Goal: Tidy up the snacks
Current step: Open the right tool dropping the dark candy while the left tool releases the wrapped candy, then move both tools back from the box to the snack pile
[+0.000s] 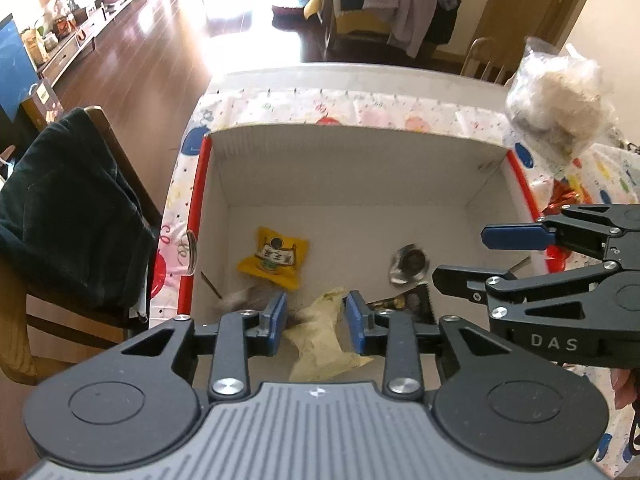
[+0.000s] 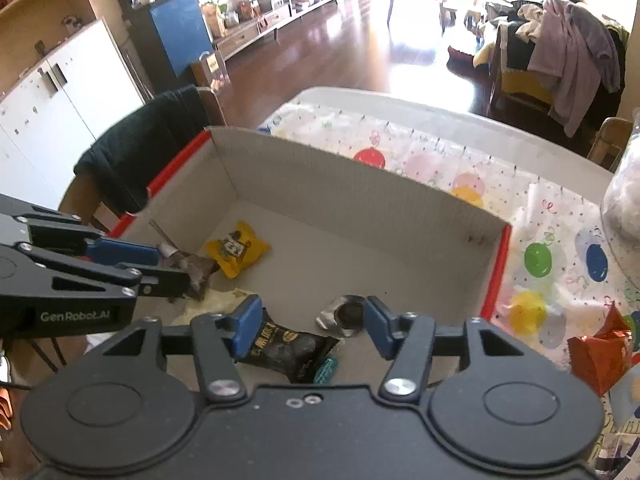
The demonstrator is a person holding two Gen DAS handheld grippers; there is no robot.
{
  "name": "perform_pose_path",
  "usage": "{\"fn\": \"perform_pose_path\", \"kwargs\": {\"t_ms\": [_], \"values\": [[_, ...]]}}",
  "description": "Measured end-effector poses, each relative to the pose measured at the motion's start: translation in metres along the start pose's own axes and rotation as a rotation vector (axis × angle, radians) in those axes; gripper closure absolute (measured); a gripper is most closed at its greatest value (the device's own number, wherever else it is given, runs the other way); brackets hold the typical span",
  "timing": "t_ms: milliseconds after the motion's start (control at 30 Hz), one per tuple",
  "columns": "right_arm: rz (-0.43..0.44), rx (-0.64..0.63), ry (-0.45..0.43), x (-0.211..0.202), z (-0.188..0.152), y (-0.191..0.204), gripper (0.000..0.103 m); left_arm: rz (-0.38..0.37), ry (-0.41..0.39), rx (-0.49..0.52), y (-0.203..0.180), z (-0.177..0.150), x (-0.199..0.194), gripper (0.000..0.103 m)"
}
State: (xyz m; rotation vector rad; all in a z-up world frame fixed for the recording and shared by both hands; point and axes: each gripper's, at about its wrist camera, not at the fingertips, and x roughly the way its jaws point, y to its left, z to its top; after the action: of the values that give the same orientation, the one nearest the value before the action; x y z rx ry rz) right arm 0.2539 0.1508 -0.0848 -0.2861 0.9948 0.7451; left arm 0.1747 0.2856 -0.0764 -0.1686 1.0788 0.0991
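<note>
A cardboard box (image 1: 344,168) with red edges stands on the table; it also shows in the right wrist view (image 2: 360,200). Inside lie a yellow snack packet (image 1: 274,258) (image 2: 236,248), a silver wrapped snack (image 1: 408,264) (image 2: 346,314), a black snack packet (image 2: 288,350) (image 1: 404,304), a pale yellow wrapper (image 1: 320,336) and a grey-brown packet (image 2: 196,270). My left gripper (image 1: 316,320) is open and empty above the pale wrapper. My right gripper (image 2: 312,326) is open and empty above the black packet and the silver snack.
A red-orange snack bag (image 2: 600,352) lies on the balloon-print tablecloth (image 2: 540,260) right of the box. A clear bag of pale stuff (image 1: 560,96) stands at the far right. A chair with a dark garment (image 1: 68,208) is left of the table.
</note>
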Motion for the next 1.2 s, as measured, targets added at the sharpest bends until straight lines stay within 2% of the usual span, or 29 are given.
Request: {"fn": "perform_pose_path", "kwargs": {"t_ms": [100, 267, 400, 633, 700, 833, 1000, 1200], "values": [[0.001, 0.015, -0.030, -0.014, -0.003, -0.003, 0.041, -0.003, -0.032, 0.007, -0.004, -0.002, -0.011, 0.056], [0.002, 0.023, -0.068, -0.036, -0.008, -0.009, 0.037, -0.012, -0.075, 0.018, -0.013, -0.003, -0.028, 0.055], [0.009, 0.035, -0.112, -0.056, -0.012, -0.012, 0.029, -0.018, -0.121, 0.036, -0.023, -0.006, -0.043, 0.046], [0.027, 0.036, -0.187, -0.091, -0.024, -0.019, 0.018, -0.048, -0.197, 0.069, -0.043, -0.010, -0.066, 0.044], [0.032, 0.033, -0.210, -0.103, -0.030, -0.021, 0.016, -0.061, -0.222, 0.070, -0.050, -0.011, -0.073, 0.038], [0.039, 0.045, -0.261, -0.125, -0.040, -0.031, 0.010, -0.080, -0.280, 0.085, -0.066, -0.016, -0.088, 0.036], [0.038, 0.077, -0.323, -0.148, -0.054, -0.047, 0.007, -0.091, -0.364, 0.114, -0.089, -0.026, -0.103, 0.028], [0.022, 0.098, -0.372, -0.170, -0.074, -0.069, 0.002, -0.147, -0.419, 0.109, -0.118, -0.033, -0.109, 0.020]]}}
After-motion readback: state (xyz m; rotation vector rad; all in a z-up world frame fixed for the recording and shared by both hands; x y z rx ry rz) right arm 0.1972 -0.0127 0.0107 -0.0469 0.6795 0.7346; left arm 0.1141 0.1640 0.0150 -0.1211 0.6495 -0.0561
